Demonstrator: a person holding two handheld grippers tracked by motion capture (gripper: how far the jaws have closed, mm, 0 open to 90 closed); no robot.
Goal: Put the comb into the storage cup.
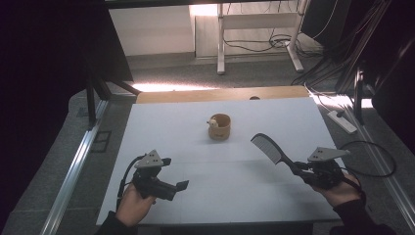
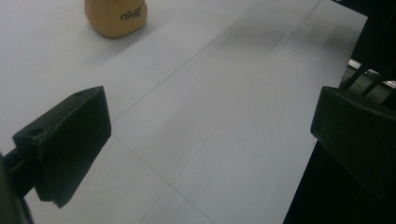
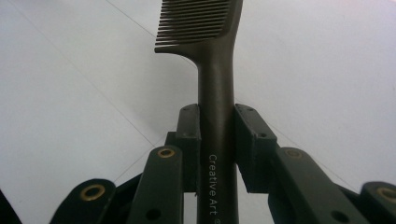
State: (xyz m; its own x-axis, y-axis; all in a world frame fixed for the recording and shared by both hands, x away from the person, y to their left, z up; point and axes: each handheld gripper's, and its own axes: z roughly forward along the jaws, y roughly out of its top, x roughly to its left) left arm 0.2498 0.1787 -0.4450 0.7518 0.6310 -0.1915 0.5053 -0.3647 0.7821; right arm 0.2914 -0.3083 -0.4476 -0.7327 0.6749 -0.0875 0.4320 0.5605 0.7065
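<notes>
A black comb [image 1: 266, 147] points up and left from my right gripper [image 1: 299, 168], which is shut on its handle near the table's right front. In the right gripper view both pads clamp the comb handle [image 3: 217, 116], and the teeth [image 3: 194, 23] stick out beyond the jaws. A small tan wooden cup [image 1: 219, 127] stands at the middle of the white table [image 1: 195, 127], with a small pale thing at its rim. My left gripper [image 1: 175, 174] hovers at the left front, open, with nothing between its jaws. The cup [image 2: 116, 16] shows at the top left of the left gripper view.
A power strip [image 1: 342, 121] and cables lie on the floor to the right of the table. A white metal frame [image 1: 259, 34] stands behind the table. The table's right edge [image 2: 322, 135] drops off close to the left gripper's far jaw.
</notes>
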